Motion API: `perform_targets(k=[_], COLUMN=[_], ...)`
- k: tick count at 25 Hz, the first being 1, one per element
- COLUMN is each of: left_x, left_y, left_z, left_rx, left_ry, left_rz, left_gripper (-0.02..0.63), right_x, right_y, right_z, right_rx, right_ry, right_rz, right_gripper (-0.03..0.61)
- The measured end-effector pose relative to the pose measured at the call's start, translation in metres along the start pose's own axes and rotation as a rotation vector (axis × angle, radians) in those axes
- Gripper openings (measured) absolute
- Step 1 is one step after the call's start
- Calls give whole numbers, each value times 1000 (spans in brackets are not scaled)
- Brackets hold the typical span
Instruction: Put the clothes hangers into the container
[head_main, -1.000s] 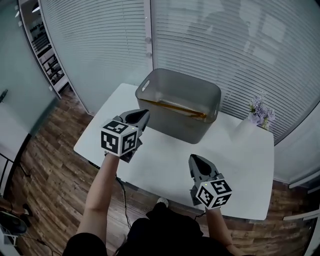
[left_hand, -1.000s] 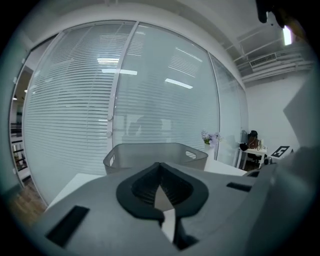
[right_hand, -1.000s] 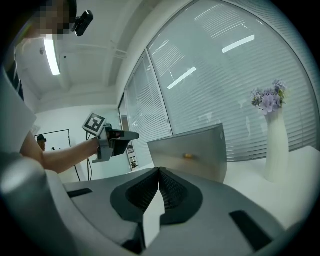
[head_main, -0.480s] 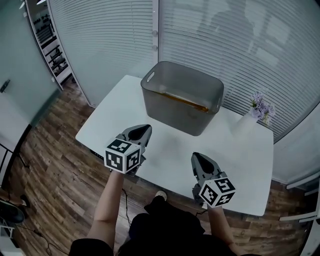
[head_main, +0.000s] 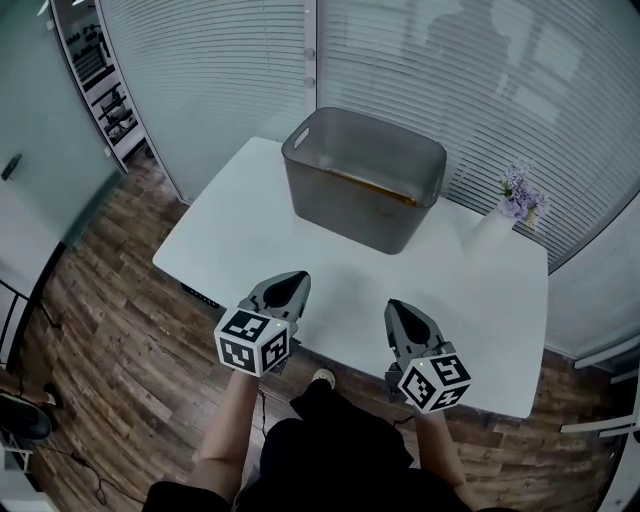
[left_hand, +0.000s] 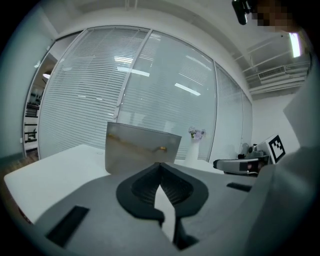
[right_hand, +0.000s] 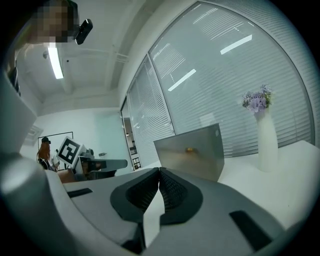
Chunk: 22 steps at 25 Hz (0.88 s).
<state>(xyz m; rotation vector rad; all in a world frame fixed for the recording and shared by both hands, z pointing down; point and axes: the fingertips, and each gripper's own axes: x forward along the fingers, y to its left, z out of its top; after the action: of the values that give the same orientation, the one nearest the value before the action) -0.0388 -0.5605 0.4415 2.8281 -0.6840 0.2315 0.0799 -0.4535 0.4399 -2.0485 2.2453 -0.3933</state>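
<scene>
A grey translucent container (head_main: 365, 178) stands at the far side of the white table (head_main: 230, 220). Wooden clothes hangers (head_main: 375, 190) lie inside it and show as an amber line through its wall (left_hand: 135, 145). My left gripper (head_main: 292, 281) hovers over the table's near edge, shut and empty. My right gripper (head_main: 397, 308) is beside it to the right, also shut with nothing held. Both point toward the container (right_hand: 192, 150), well short of it.
A white vase of purple flowers (head_main: 508, 212) stands at the table's far right, also seen as the vase (right_hand: 266, 135) and the vase (left_hand: 194, 146). Window blinds run behind the table. Wooden floor lies to the left and below.
My left gripper has drawn back from beside the container toward the near table edge. The right gripper has barely moved. The view has shifted slightly.
</scene>
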Motion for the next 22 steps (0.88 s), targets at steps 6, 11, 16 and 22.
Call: perform_targets(k=[6, 11, 16, 22], left_x=[-13, -27, -31, -34], left_y=[-16, -18, -19, -21], left_z=[-32, -45, -49, -54], left_rx=[-17, -18, 5, -19], left_ry=[0, -5, 1, 0], left_rz=[-4, 49, 67, 74], left_gripper=[9, 9, 9, 9], right_x=[-12, -17, -21, -22], right_y=[-8, -11, -14, -13], right_z=[-18, -30, -42, -49], right_rx=[-1, 5, -23, -32], right_ry=[13, 29, 51, 74], right_rz=[-40, -62, -83, -89], right_gripper=[26, 26, 26, 26])
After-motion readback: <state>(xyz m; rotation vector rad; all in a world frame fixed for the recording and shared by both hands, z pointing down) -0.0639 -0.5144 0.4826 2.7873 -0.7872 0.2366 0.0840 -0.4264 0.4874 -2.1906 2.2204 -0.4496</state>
